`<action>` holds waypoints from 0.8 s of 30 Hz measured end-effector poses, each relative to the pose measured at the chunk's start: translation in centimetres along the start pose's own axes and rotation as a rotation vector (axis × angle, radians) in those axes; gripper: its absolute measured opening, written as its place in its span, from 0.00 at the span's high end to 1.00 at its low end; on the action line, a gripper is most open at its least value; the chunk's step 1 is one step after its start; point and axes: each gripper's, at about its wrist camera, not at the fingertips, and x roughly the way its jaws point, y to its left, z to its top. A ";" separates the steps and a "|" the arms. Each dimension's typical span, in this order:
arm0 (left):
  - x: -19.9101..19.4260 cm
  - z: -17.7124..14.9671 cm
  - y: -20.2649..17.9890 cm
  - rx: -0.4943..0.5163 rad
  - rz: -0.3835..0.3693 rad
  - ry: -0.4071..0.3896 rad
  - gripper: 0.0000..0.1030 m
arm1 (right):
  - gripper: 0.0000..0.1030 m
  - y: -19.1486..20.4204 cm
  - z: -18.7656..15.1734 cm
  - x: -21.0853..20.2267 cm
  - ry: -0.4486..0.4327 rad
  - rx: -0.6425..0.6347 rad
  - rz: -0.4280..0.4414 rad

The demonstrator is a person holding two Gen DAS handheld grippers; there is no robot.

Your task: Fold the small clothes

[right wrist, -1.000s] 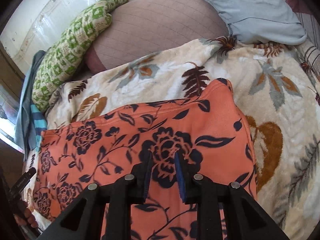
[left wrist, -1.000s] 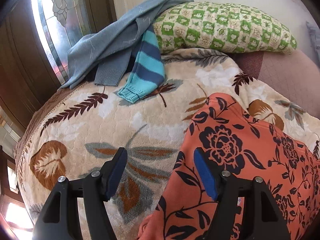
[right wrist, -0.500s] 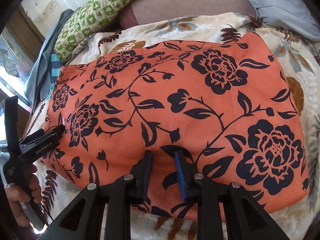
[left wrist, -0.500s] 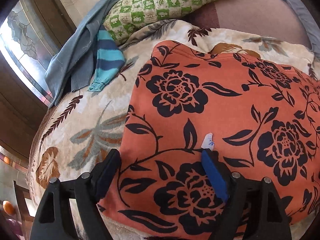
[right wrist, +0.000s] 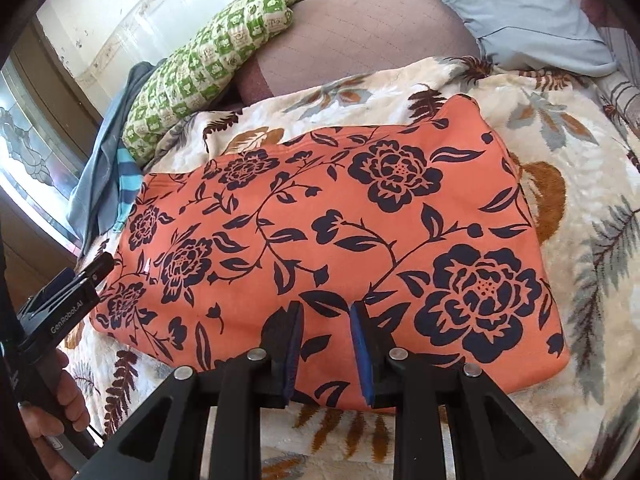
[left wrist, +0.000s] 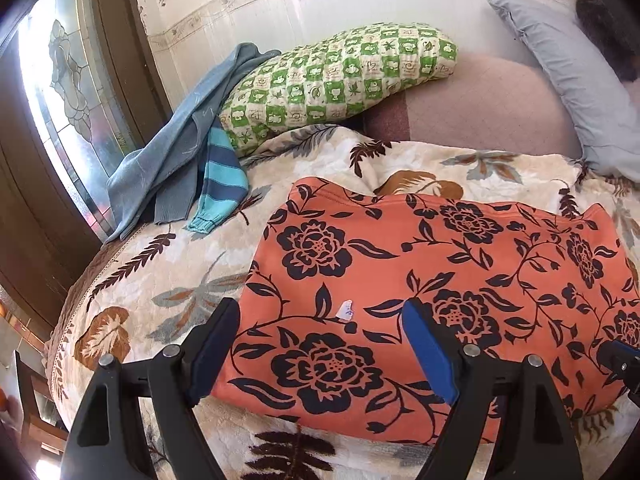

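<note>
An orange floral cloth lies spread flat on the bed, on top of a cream blanket with a leaf pattern. In the left wrist view it fills the area from the centre toward 3 o'clock, and a small white tag rests on its surface between the two fingers.

The left claw has its fingers wide apart above the near left part of the cloth. The dark left finger is over the edge of the cloth, and the blue pad of the other finger is over the flower print. Nothing is held between them. I cannot tell if the fingertips touch the fabric.

The right claw is above the near edge of the cloth, at about 6 o'clock in its own view. Its fingers stand apart with a narrow gap, and the orange fabric shows through this gap, but they do not pinch it. In this view the left claw appears at 9 o'clock, beside the left end of the cloth, held by a hand.

At 11 o'clock in the left wrist view, a green checked pillow lies at the head of the bed, with a blue-grey sweater and a striped turquoise sleeve just beside it. A pale blue pillow is at 2 o'clock.
</note>
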 end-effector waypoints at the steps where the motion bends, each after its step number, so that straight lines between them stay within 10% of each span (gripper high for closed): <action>1: -0.1 -0.1 -0.1 0.001 -0.003 -0.002 0.19 | 0.74 -0.1 0.1 -0.1 -0.005 0.004 0.003; 24: 0.6 -0.2 -0.1 0.006 -0.018 0.011 0.19 | 0.74 0.4 0.2 1.2 0.017 -0.003 -0.008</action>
